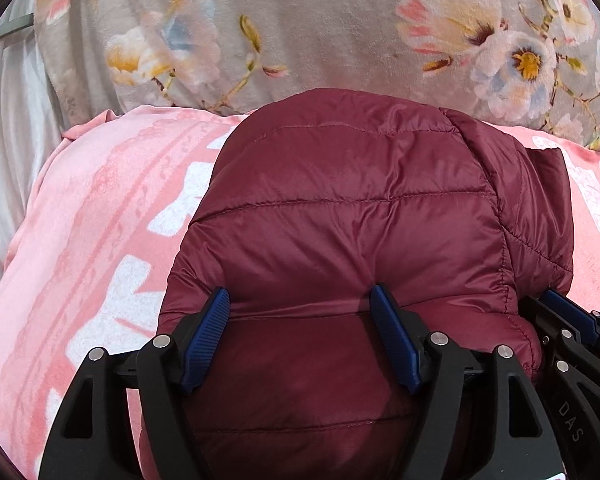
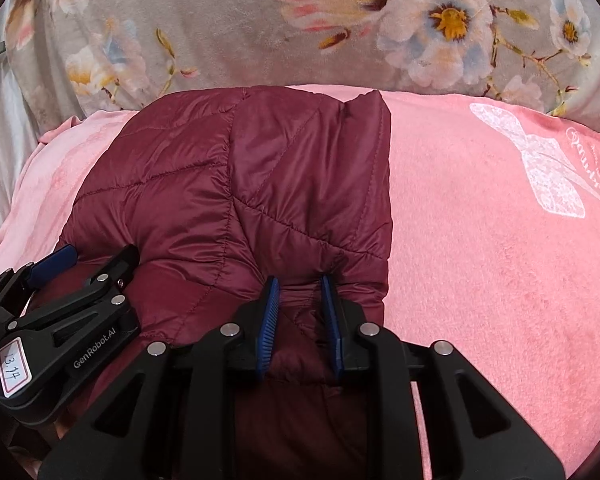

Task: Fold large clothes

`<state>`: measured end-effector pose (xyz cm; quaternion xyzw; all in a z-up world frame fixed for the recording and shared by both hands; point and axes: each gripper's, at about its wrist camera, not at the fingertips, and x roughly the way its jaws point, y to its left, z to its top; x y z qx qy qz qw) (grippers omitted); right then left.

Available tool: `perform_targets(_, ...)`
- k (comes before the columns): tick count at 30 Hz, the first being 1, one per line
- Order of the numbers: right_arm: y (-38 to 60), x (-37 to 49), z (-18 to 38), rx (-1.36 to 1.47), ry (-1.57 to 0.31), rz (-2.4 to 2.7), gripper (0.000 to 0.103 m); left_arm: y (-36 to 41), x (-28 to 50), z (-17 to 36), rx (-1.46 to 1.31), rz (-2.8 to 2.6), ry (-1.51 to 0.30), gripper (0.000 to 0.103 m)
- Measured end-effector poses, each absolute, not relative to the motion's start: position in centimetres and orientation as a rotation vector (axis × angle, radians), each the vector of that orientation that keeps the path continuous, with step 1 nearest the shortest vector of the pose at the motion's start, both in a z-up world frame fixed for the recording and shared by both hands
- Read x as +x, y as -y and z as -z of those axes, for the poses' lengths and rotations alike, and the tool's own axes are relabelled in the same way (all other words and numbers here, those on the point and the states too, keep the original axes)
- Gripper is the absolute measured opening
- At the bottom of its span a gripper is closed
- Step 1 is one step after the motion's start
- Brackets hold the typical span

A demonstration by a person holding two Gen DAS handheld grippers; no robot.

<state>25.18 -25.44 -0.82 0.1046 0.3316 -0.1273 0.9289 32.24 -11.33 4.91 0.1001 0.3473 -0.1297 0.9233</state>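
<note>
A maroon quilted jacket (image 1: 340, 208) lies folded on a pink blanket (image 2: 480, 240), with a grey floral blanket (image 1: 300, 20) at the far side. The left tool (image 1: 300, 312) stands wide, released, over the jacket's near edge. The right tool (image 2: 300, 292), just beside it, seems clenched on a pinch of jacket fabric.

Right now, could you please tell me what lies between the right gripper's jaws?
A bunched fold of the maroon puffer jacket sits there, pinched by the right gripper; the right wrist view shows it.
</note>
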Motion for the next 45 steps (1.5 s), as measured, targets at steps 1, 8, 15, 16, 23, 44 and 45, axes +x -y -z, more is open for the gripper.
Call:
perform_targets(1,25.4,25.2,0.8,0.211,-0.681,0.262,0.021,11.4,32.3,-4.9,0.208,0.265,-0.714,0.071)
perform_targets(8,25.2,25.5,0.8,0.189,-0.692,0.275,0.021,11.6,32.4,-4.8,0.22,0.26,-0.718,0.071)
perform_targets(15,25.1,25.6,0.8,0.184,-0.693,0.278,0.021,11.7,32.4,-4.8,0.221,0.259,-0.718,0.071)
perform_targets(16,25.1,25.6,0.7,0.182,-0.694,0.279,0.021,11.7,32.4,-4.8,0.221,0.259,-0.718,0.071)
perform_targets(23,25.4,25.4,0.5,0.201,-0.681,0.265,0.021,11.6,32.3,-5.0,0.213,0.265,-0.708,0.071)
perform_targets(44,17.5,5.5,-1.4,0.039,-0.479,0.358,0.098,3.4,16.1,-6.9,0.192,0.239,-0.619,0.091)
perform_targets(45,17.4,5.0,-1.3,0.05,-0.493,0.362,0.098,3.1,15.3,-6.9,0.187,0.233,-0.62,0.091)
